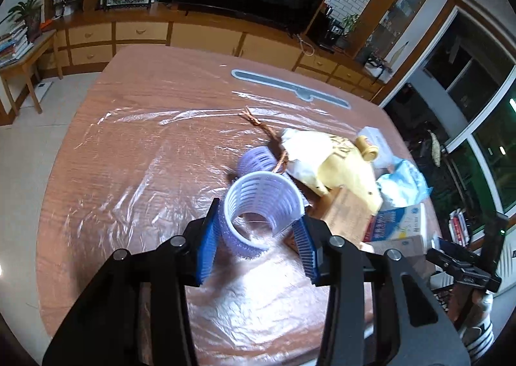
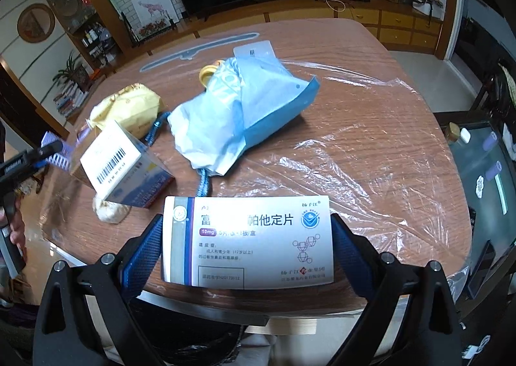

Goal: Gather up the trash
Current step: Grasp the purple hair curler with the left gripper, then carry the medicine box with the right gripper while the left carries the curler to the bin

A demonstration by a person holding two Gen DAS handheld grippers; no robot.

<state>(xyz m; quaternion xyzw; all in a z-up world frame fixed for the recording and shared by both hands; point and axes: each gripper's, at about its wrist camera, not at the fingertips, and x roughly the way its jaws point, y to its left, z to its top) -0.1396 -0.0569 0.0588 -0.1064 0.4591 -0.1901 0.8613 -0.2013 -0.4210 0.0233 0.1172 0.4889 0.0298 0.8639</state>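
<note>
The left gripper (image 1: 258, 237) has its two blue pads pressed on the sides of a hair roller (image 1: 258, 214), a pale purple tube with white ribs, so it is closed on the roller and holds it tilted above the table (image 1: 129, 146); a second hair roller (image 1: 256, 161) lies on the table just behind the first one; a brown twisted cord (image 1: 258, 127) runs from beside that second roller toward the far edge; next to the cord sits a crumpled yellow bag (image 1: 325, 166) with a yellow cap (image 1: 367, 148) sticking out past it; a thin clear plastic sheet (image 1: 135, 153) covers most of the wooden top. The right gripper (image 2: 246, 243) has its blue pads spread wide, one on each short end of a flat white medicine box (image 2: 248, 240), and it holds the box up near the front edge of the table; past the box lies a crumpled blue and white bag (image 2: 245, 114); a blue woven cord (image 2: 202, 183) comes out from under that bag; to the left stands a second box (image 2: 125, 169) with a bar code on it, tipped on its edge; a pale lump of crumpled paper (image 2: 108, 211) lies beside it; a white card (image 2: 254, 50) lies flat behind the blue bag; a long grey strip (image 2: 196, 50) is set in the table farther back.
</note>
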